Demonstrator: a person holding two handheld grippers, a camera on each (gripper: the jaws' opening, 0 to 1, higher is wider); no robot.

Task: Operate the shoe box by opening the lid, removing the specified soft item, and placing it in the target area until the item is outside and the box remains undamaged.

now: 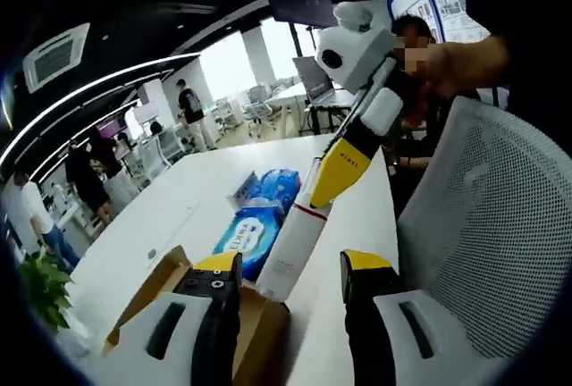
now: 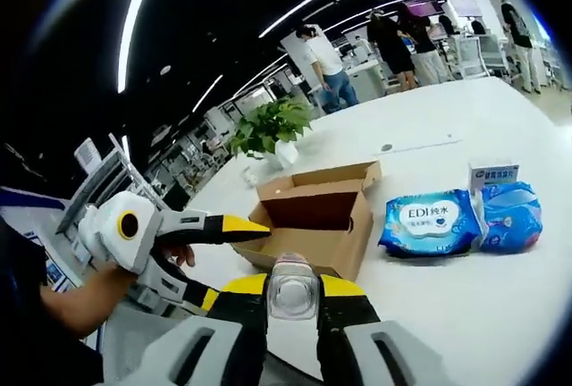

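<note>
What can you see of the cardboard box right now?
The cardboard box is plain brown corrugated card, open, its flaps folded outward and the interior dark. It rests on the white table, beside blue wipe packs, not touching them. A potted plant stands behind it. The left hand-held gripper hovers at its near edge.

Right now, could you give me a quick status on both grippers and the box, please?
Right gripper shut on white tube, held above the table. Left gripper open, empty. Cardboard box open, flaps up. Blue wipes packs beside the box.

Open office: white table (image 2: 500,118), mesh chair (image 1: 500,225), ceiling light strips (image 2: 134,24).
</note>
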